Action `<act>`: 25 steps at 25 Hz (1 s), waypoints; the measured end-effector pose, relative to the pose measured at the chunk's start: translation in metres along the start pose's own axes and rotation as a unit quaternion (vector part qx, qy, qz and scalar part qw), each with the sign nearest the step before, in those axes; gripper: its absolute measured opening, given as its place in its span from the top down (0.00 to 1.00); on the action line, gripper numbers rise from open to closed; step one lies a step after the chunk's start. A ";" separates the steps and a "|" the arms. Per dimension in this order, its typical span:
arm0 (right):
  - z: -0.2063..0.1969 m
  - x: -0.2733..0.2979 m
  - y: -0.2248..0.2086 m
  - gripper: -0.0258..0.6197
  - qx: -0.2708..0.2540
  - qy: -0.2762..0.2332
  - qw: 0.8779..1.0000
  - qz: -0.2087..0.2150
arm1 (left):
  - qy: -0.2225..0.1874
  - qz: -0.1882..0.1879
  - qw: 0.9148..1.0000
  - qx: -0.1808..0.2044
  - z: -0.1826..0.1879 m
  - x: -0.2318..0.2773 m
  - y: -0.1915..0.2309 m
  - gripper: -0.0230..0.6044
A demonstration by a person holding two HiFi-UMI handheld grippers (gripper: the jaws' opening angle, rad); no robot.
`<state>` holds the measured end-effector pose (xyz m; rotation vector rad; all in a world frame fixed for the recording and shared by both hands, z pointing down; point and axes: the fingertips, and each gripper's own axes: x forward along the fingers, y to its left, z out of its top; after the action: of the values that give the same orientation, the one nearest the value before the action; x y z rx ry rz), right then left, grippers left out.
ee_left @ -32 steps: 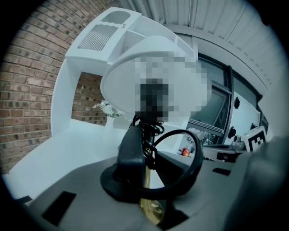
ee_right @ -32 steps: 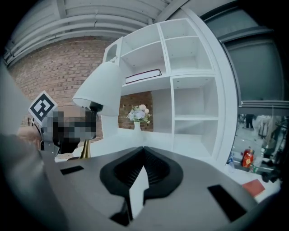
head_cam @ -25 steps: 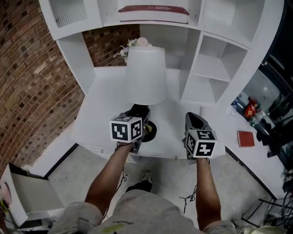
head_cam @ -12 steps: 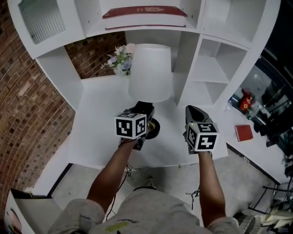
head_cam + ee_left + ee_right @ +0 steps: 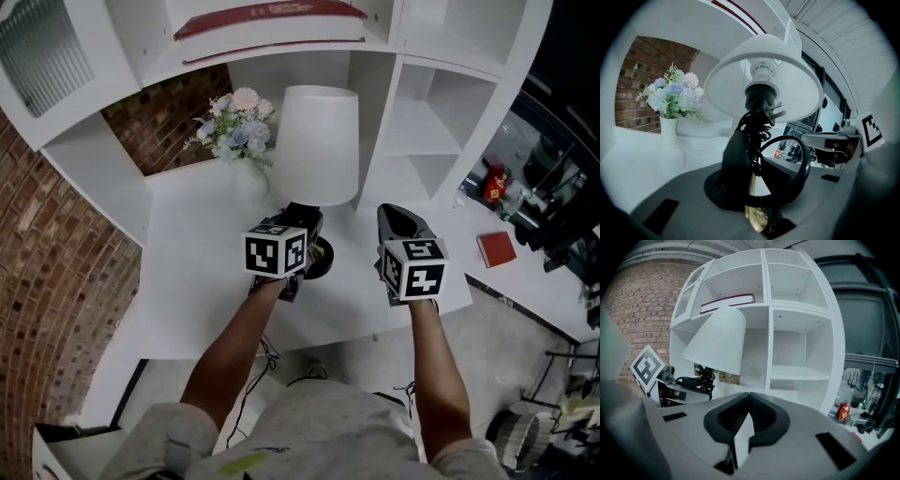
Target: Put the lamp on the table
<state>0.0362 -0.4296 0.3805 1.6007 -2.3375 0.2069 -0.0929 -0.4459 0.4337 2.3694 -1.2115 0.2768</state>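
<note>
A white vase (image 5: pixel 668 140) holds pale flowers (image 5: pixel 232 129) at the far left of the white table (image 5: pixel 202 272). One upper compartment of the white shelf unit (image 5: pixel 417 131) holds a flat red book (image 5: pixel 267 11).

The lamp (image 5: pixel 317 141) has a white cone shade, a black socket, a brass stem and a round black base, with its black cord bundled at the stem. It stands upright over the middle of the table, just right of the vase. I cannot tell whether its base touches the top.

The left gripper (image 5: pixel 302 223) has its jaws partway in, clamped on the brass stem. The right gripper (image 5: pixel 394 217) hangs just right of the lamp with its jaws pressed together on nothing.

The table's near edge lies just under both grippers. Bare tabletop spreads to the left, up to the brick wall (image 5: pixel 56 281).
</note>
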 end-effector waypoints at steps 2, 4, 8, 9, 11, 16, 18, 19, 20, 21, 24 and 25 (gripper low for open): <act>-0.003 0.002 -0.001 0.96 0.000 0.002 1.000 -0.005 | 0.004 -0.010 1.000 0.004 -0.003 0.008 0.000 0.80; -0.007 0.003 -0.004 0.96 0.002 0.005 1.000 -0.010 | 0.008 -0.019 1.000 0.007 -0.005 0.017 -0.001 0.80; -0.017 0.001 -0.013 0.96 0.011 0.009 1.000 -0.024 | 0.010 -0.038 0.999 0.013 -0.009 0.035 -0.006 0.80; -0.019 0.000 -0.016 0.96 0.014 0.009 0.999 -0.027 | 0.010 -0.043 0.999 0.015 -0.010 0.039 -0.008 0.80; -0.023 -0.004 -0.021 0.96 0.020 0.009 0.999 -0.033 | 0.008 -0.049 0.999 0.019 -0.011 0.048 -0.011 0.80; -0.033 -0.007 -0.032 0.96 0.027 0.013 0.999 -0.045 | 0.001 -0.067 0.998 0.019 -0.015 0.065 -0.016 0.80; -0.036 -0.005 -0.034 0.96 0.029 0.014 0.998 -0.046 | 0.001 -0.077 0.997 0.020 -0.017 0.070 -0.016 0.80; -0.038 -0.004 -0.034 0.96 0.029 0.016 0.998 -0.046 | 0.001 -0.079 0.997 0.022 -0.019 0.072 -0.015 0.80; -0.040 -0.002 -0.033 0.96 0.029 0.017 0.998 -0.045 | 0.002 -0.080 0.997 0.023 -0.021 0.074 -0.014 0.80; -0.041 0.000 -0.032 0.96 0.029 0.019 0.998 -0.044 | 0.004 -0.079 0.997 0.026 -0.022 0.076 -0.012 0.80; -0.042 0.006 -0.030 0.96 0.031 0.020 0.999 -0.040 | 0.007 -0.076 0.996 0.036 -0.025 0.082 -0.005 0.80; -0.042 0.008 -0.030 0.96 0.033 0.021 0.999 -0.038 | 0.006 -0.075 0.996 0.038 -0.025 0.084 -0.003 0.80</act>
<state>0.0680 -0.4354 0.4209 1.6962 -2.2555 0.3001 -0.0403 -0.4918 0.4860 2.5057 -1.0274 0.2934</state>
